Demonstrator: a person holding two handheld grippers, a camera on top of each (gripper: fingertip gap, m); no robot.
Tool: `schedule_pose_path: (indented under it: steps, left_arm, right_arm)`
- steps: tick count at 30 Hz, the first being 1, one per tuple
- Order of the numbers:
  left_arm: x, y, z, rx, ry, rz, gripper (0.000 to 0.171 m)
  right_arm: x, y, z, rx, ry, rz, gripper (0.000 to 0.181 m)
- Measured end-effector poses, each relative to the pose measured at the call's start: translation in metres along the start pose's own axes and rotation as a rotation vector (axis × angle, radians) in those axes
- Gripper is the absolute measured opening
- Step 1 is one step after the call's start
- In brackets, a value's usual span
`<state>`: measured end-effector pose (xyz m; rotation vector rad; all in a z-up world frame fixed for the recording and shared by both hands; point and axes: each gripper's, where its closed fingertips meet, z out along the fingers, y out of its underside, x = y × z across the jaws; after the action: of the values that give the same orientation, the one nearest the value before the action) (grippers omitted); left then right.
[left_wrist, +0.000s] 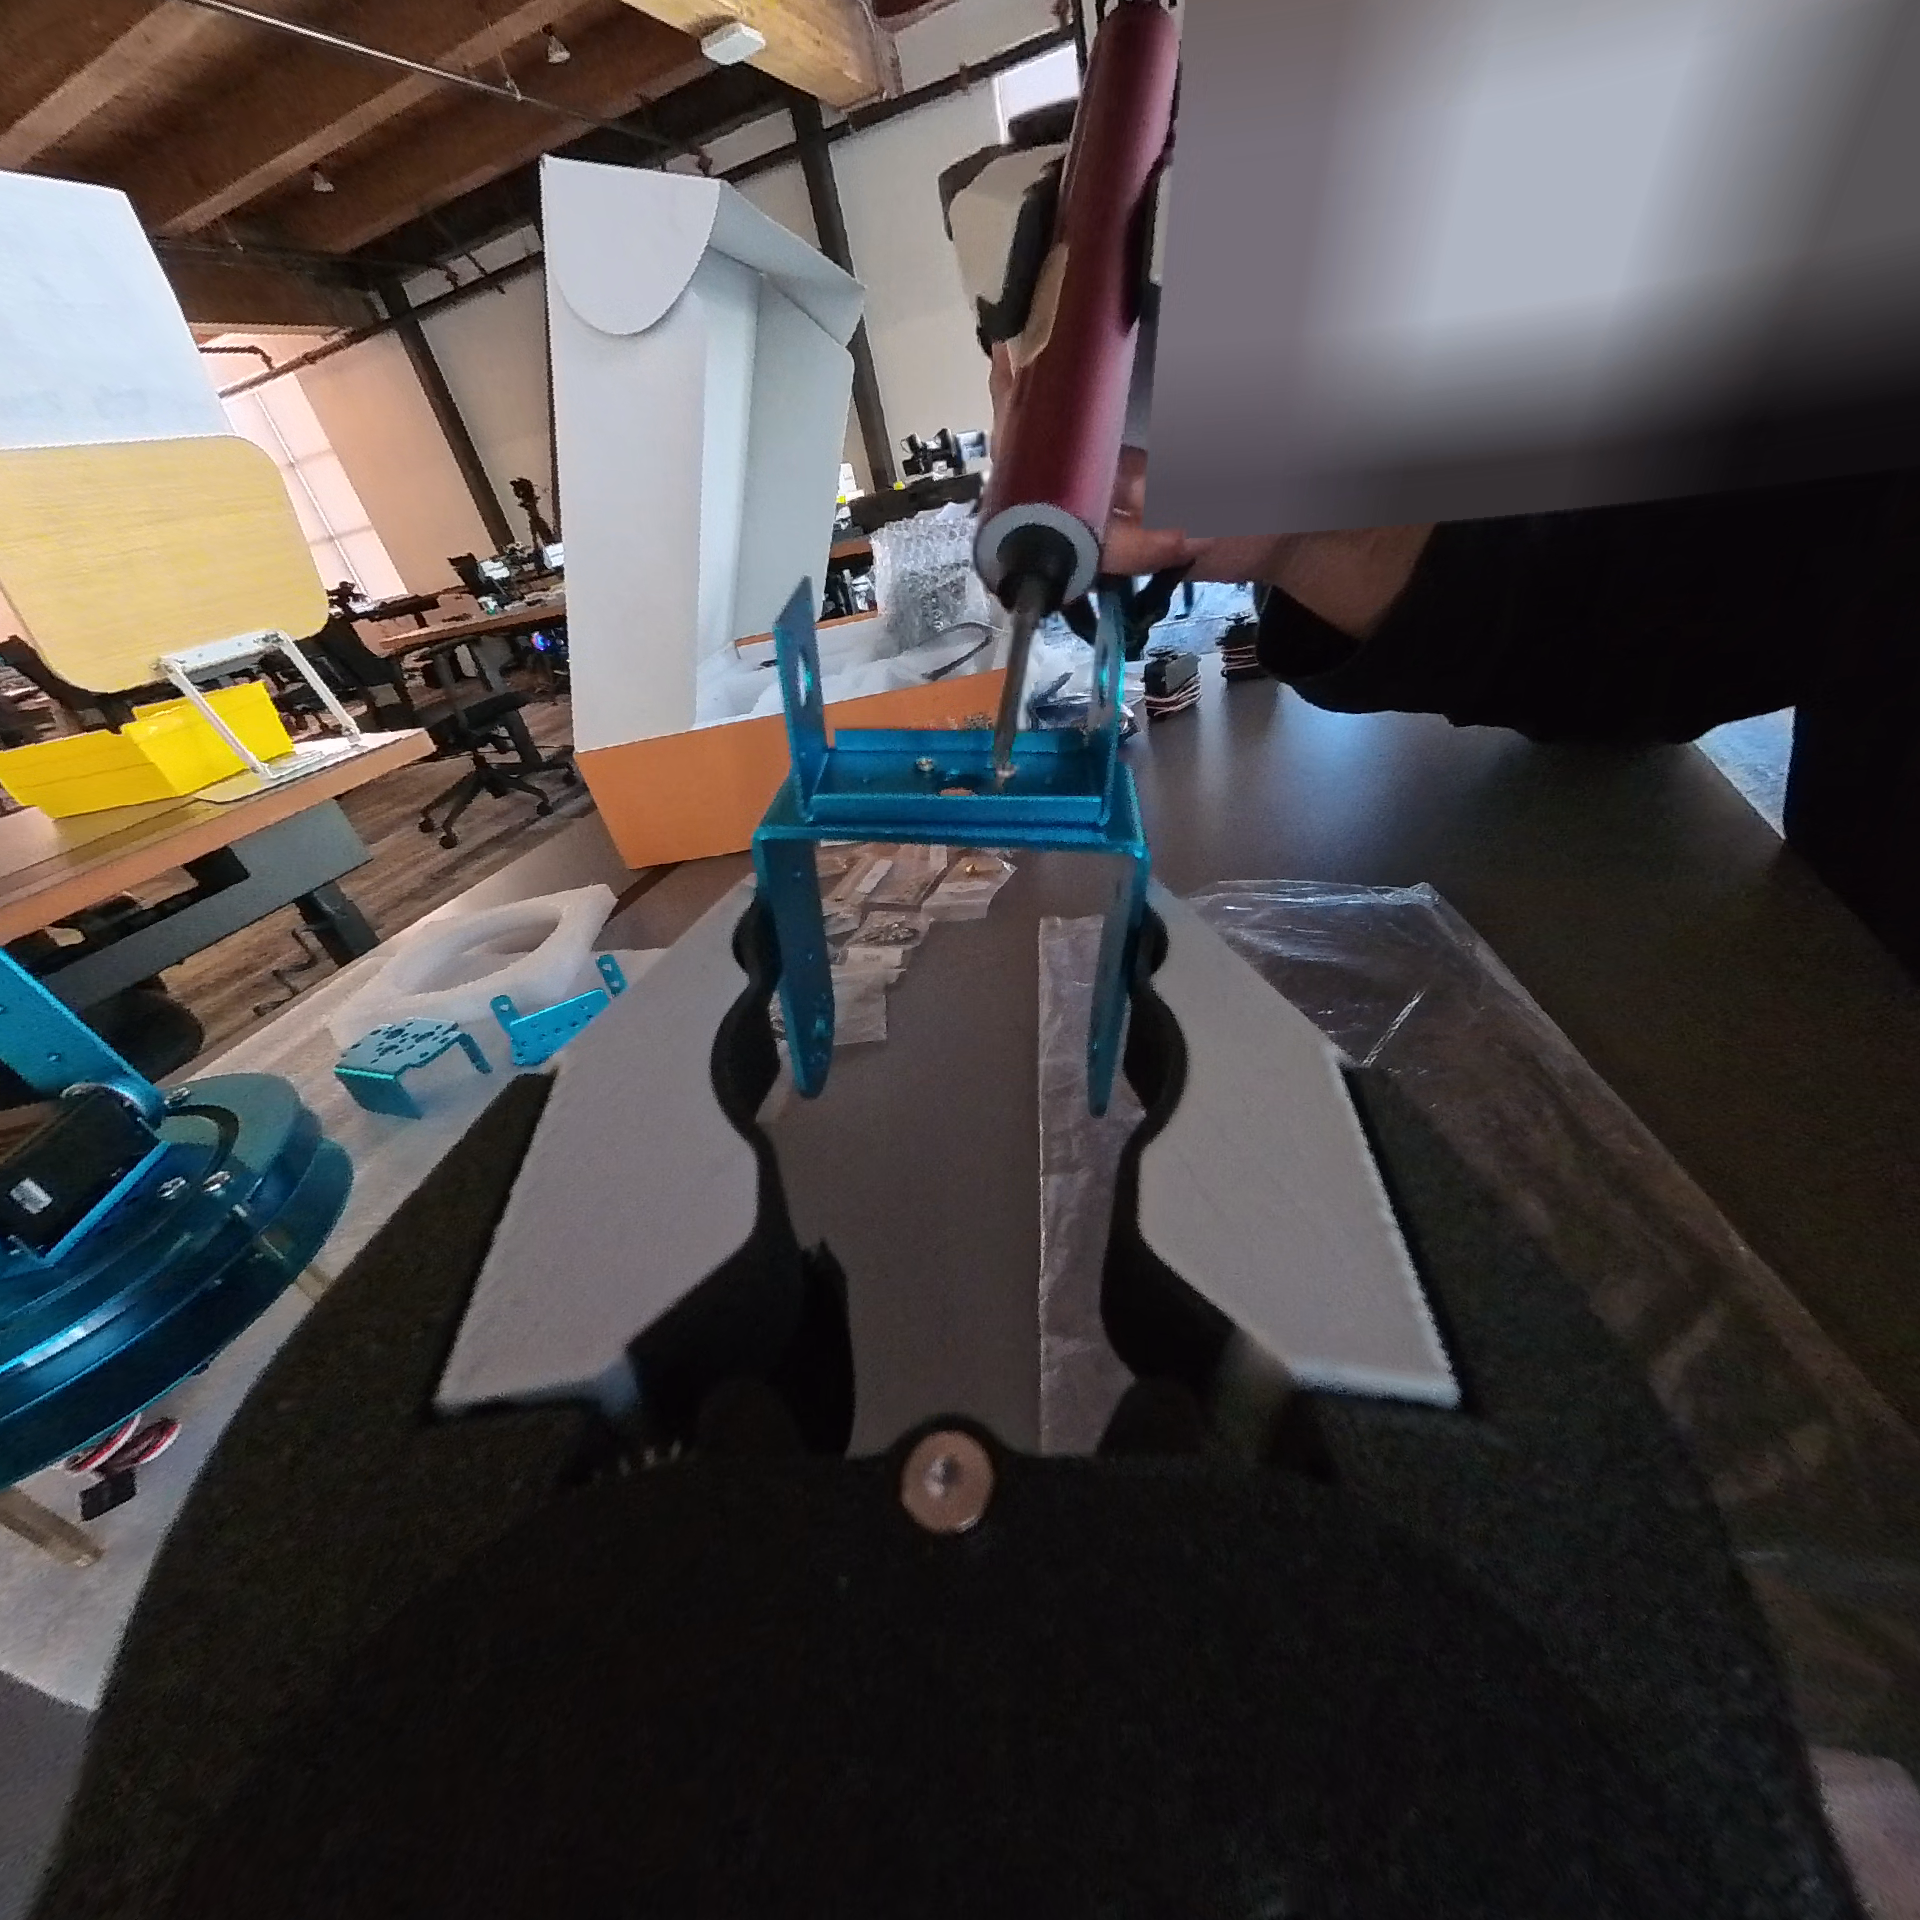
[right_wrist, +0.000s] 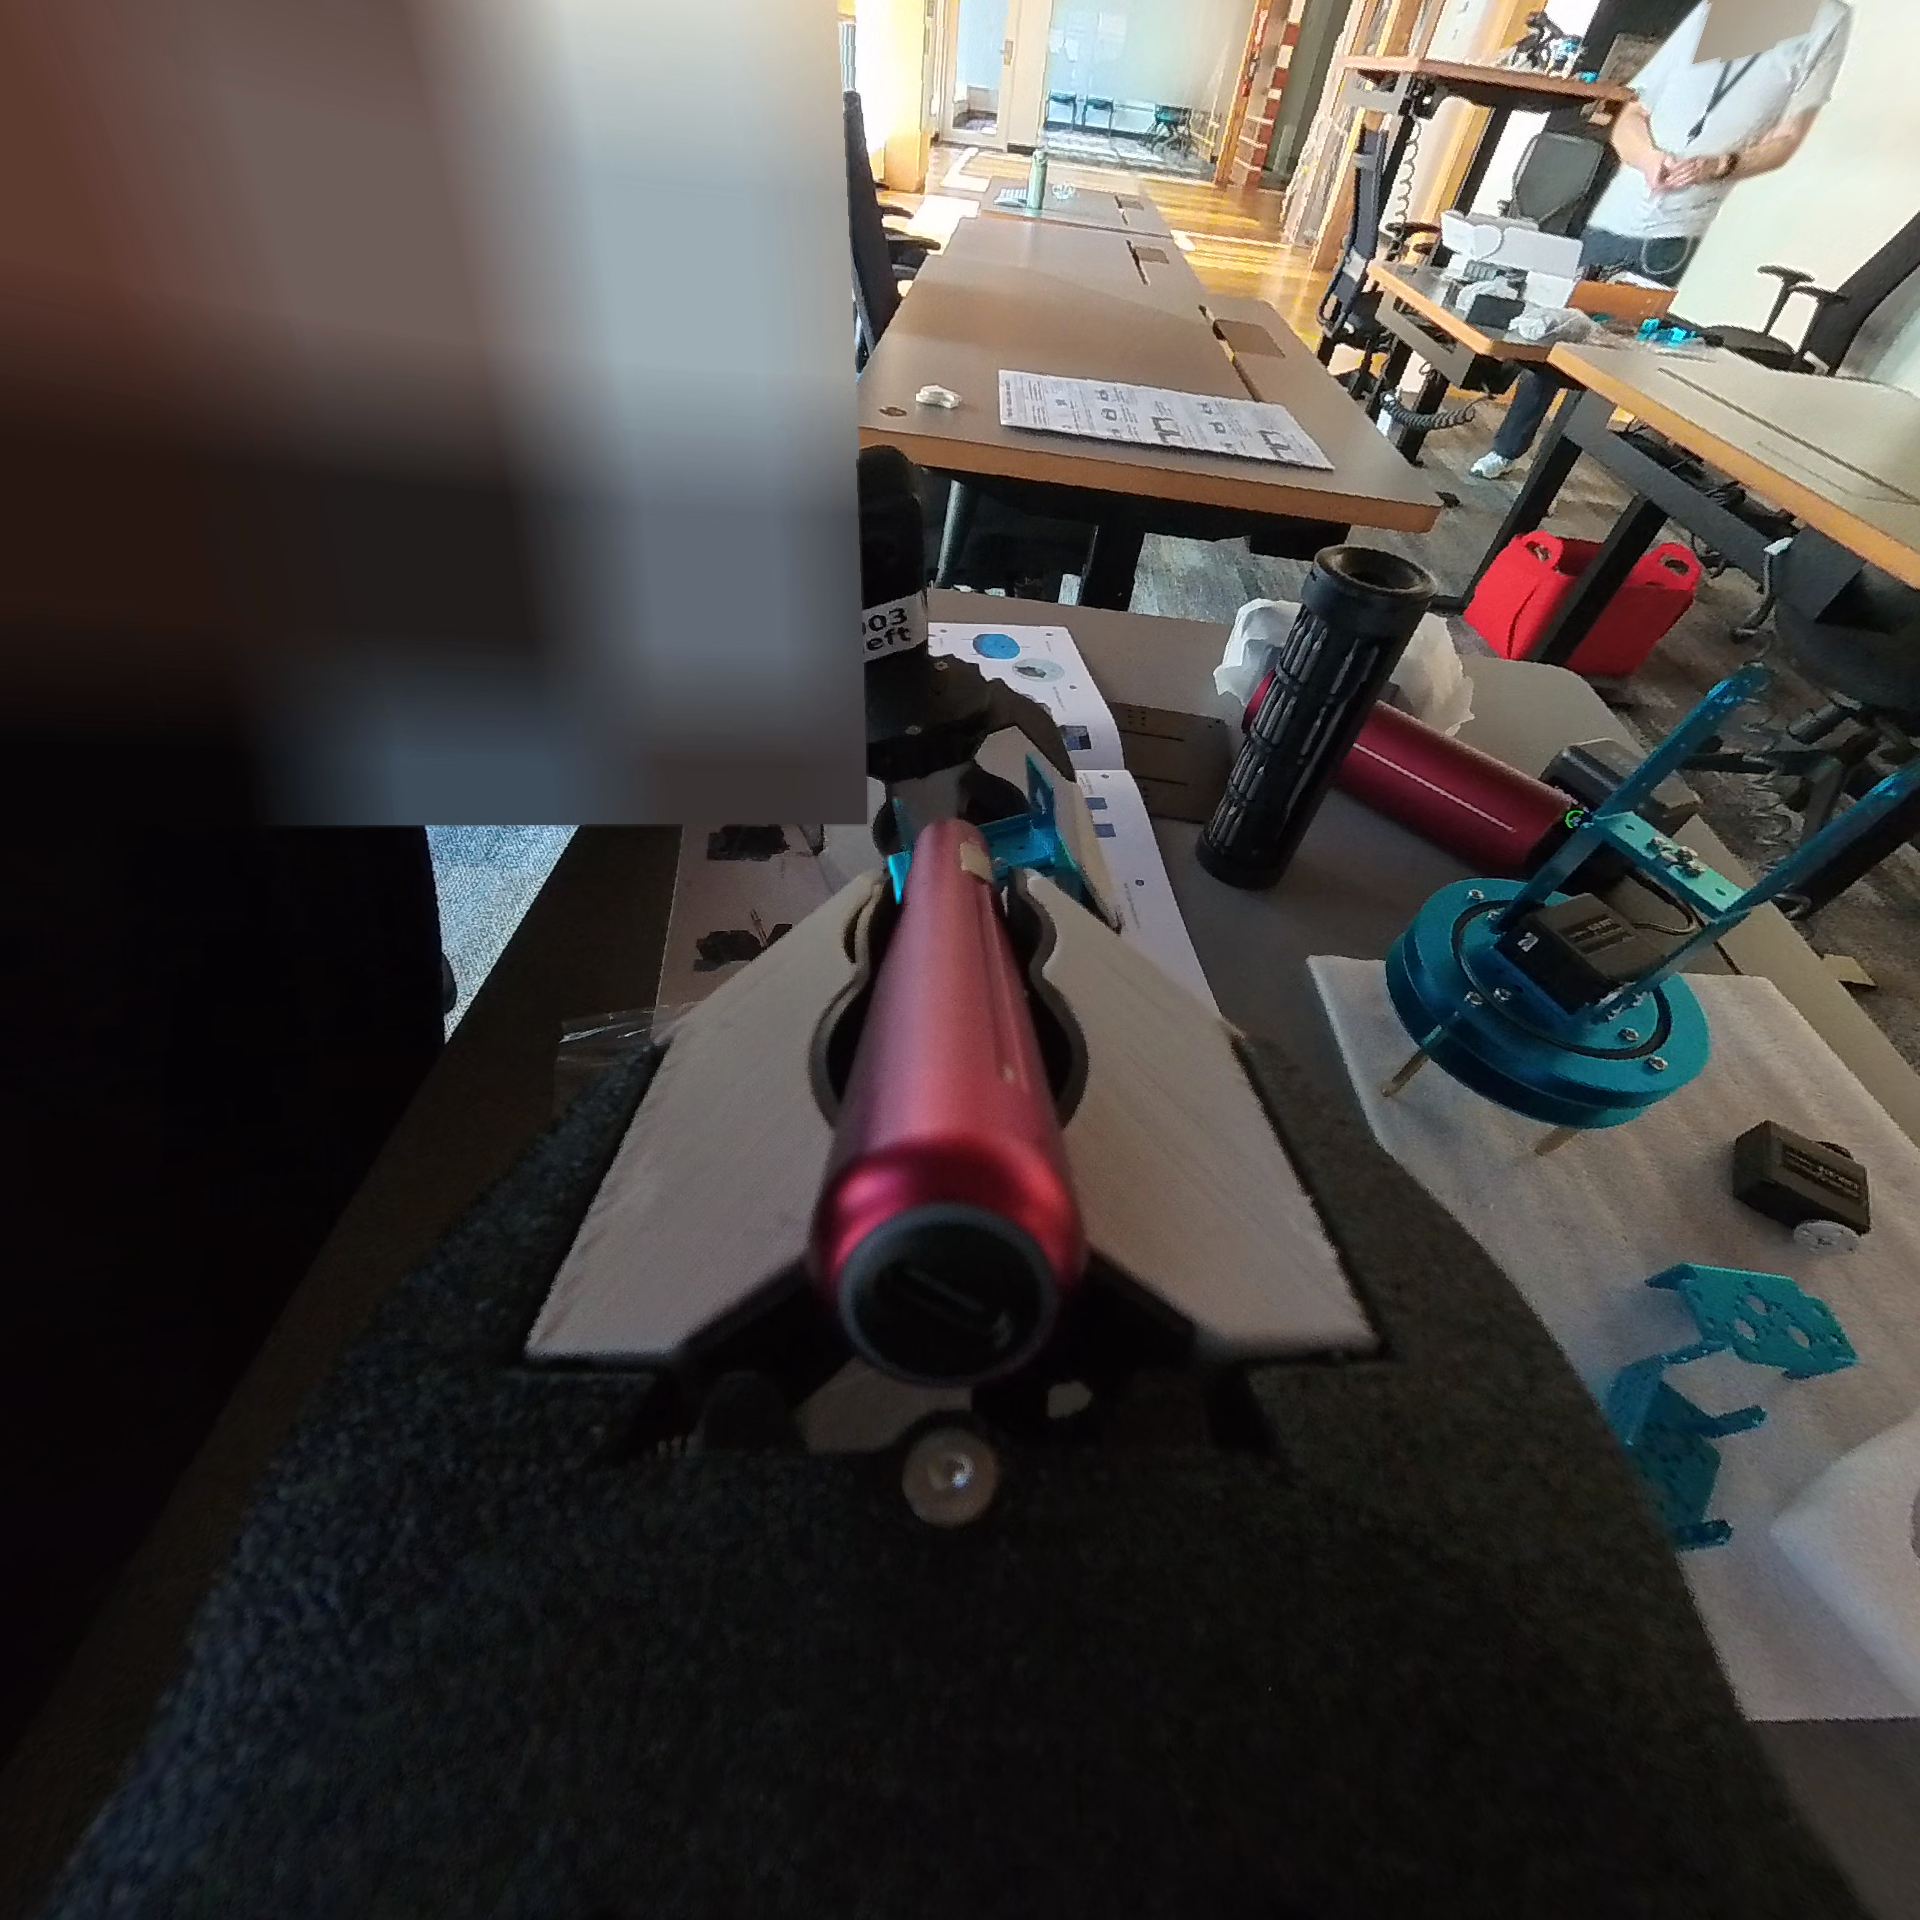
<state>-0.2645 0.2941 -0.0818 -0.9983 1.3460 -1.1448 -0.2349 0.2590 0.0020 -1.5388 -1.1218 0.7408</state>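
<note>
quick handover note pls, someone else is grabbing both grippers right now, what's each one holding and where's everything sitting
Left gripper: shut on the blue bracket pair, held above the dark table.
Right gripper: shut on the red screwdriver; in the left view its bit sits on a screw in the upper bracket's floor.
Beside them: blue round base with a servo on the white foam sheet, loose blue brackets, a spare servo, black bit holder, open white box.
Done: the two brackets are stacked. Whether the screw is tight cannot be told.
</note>
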Motion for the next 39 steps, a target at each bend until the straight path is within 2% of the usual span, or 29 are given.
schedule_pose_path:
  steps: [15,22,30,39]
  left_arm:
    - [0.002,0.003,0.001,-0.017,0.006,-0.003,0.066]
    - [-0.004,0.002,0.0,-0.004,0.004,-0.064,0.066]
    - [-0.002,0.0,0.0,0.003,0.002,-0.038,0.066]
    - [-0.007,-0.006,-0.003,0.043,-0.047,0.007,0.066]
  right_arm:
    - [0.002,0.003,0.0,-0.007,0.011,-0.004,0.022]
    - [0.0,0.004,0.001,-0.016,0.021,-0.031,0.021]
    - [0.001,0.002,0.002,-0.008,0.016,-0.019,0.021]
    - [0.003,-0.016,-0.001,0.064,0.029,-0.018,0.021]
